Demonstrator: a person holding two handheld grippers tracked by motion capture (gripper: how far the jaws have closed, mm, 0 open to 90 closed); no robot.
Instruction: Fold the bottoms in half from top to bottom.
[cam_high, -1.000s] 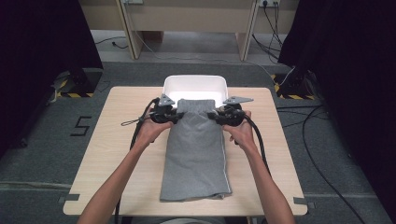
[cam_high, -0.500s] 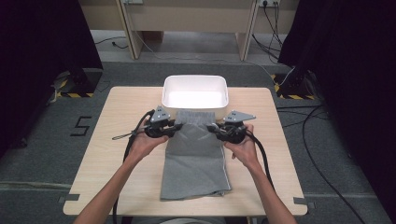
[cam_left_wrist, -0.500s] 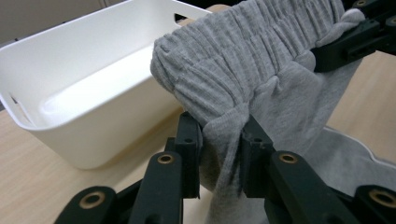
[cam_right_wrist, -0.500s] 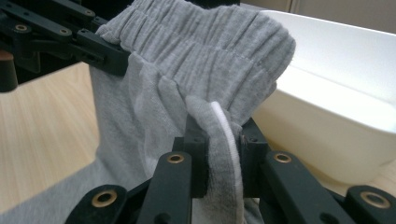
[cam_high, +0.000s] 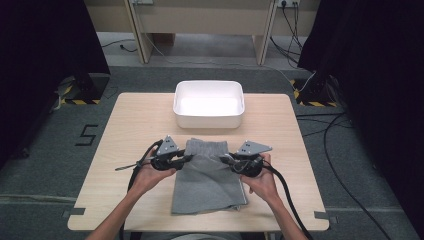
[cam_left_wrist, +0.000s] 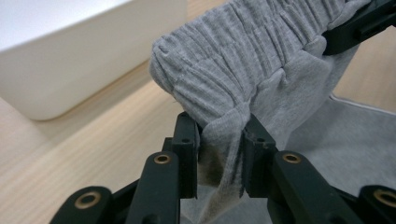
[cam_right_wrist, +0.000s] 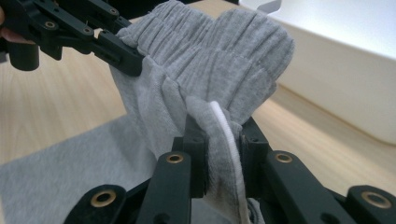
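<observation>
Both grippers pinch the gathered waistband of the grey garment (cam_high: 207, 175): left gripper (cam_high: 186, 159), right gripper (cam_high: 226, 159). It lies just short of the white tub (cam_high: 208, 104), with bare table (cam_high: 135, 120) either side.

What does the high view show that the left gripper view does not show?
The high view takes in the person's hands, such as the left hand, the whole table and the floor. The left gripper view shows closely how the left gripper pinches the ribbed waistband. Both show the grey shorts, the white tub and the right gripper.
</observation>
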